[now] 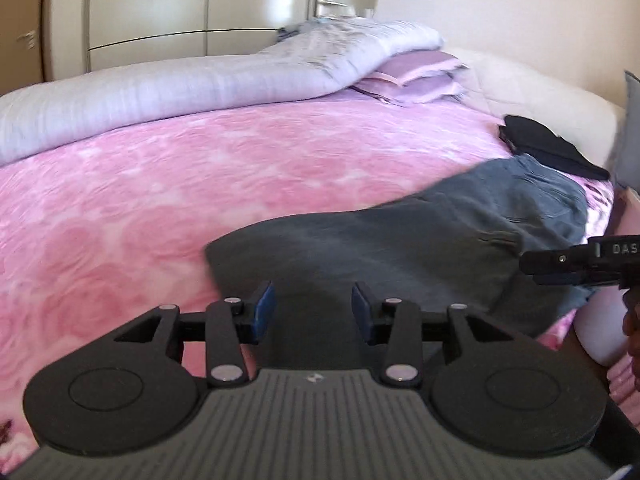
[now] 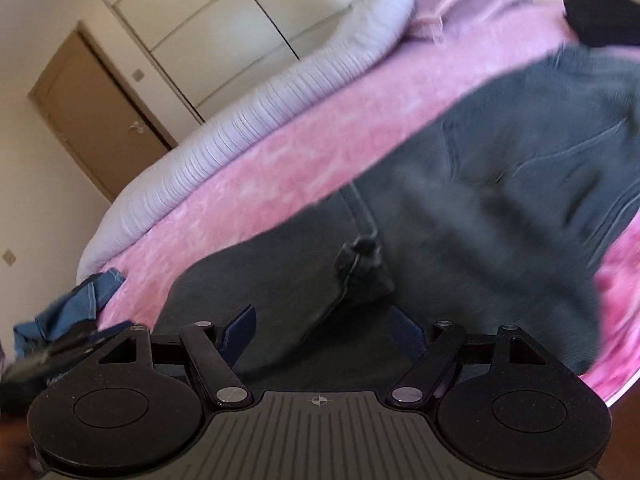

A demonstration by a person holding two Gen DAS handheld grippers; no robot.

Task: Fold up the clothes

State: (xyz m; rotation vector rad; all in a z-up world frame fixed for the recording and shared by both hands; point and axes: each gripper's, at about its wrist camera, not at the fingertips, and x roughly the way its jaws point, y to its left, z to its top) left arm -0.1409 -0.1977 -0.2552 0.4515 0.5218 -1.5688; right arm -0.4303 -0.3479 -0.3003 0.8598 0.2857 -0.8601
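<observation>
On a pink bedspread (image 1: 160, 184), the left gripper (image 1: 313, 309) hovers part-open and empty over the grey jeans (image 1: 400, 248); the right gripper (image 2: 320, 328) gapes empty above them too (blurred). A shallow pinch could catch one layer, skewing the fold.

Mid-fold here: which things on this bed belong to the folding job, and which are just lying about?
Job:
dark grey jeans, spread on the pink blanket
left gripper, open above them
right gripper, open over them

Lying about, though possibly later items:
black garment
blue garment
lilac duvet
pillows
</observation>
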